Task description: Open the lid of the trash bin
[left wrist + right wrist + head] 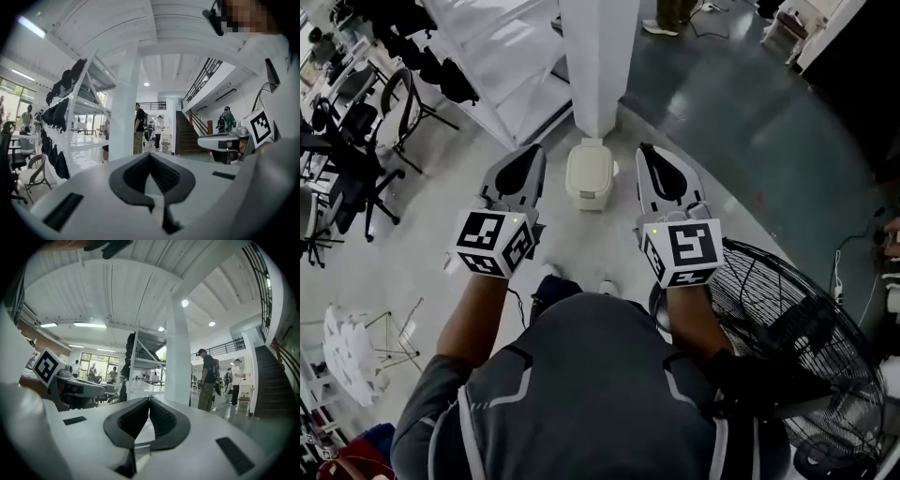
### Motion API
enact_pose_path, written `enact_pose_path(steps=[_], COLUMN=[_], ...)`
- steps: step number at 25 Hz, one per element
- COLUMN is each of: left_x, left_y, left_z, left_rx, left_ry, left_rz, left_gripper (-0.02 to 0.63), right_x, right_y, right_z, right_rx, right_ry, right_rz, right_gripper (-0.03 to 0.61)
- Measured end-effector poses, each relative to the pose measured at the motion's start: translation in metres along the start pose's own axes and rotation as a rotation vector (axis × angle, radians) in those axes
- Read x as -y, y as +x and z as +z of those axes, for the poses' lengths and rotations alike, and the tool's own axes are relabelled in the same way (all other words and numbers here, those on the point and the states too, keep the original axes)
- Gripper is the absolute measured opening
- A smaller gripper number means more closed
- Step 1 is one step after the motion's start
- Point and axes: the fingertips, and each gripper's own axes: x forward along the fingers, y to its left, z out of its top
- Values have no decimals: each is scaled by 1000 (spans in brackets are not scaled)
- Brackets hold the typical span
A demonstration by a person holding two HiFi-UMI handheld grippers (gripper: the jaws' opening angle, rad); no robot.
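left gripper (534,155) and right gripper (647,155) held high, both clenched on nothing, with the trash bin (590,174) on the floor below.

in each gripper view the jaws meet at the tips with nothing between them, and both cameras look level across the room, so the bin shows in neither. in the head view it stands at the foot of the white pillar (598,66), lid (590,165) down, framed between the two grippers and touched by neither. to open it well, i'd judge: get low, tilt one gripper down until the bin fills its view, catch the lid's front edge and swing it up toward the pillar side. the other gripper could steady the body, since a light bin may slide. mind the fan (787,319) close on the right.
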Motion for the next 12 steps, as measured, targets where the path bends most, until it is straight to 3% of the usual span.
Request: enact_pose_path(steps=[6,12], left_x=[-64,-123], left_y=[45,88], left_z=[-5,9], left_rx=[5,9], left_ry=[-36,-24], left_rz=[-59,-111], left_gripper=[9,9], right_x=[28,58], right_y=[65,116], right_z=[-19,-11], right_rx=[-48,-65], right_ry=[45,71], right_rz=[-95,-179], right_gripper=[28,28])
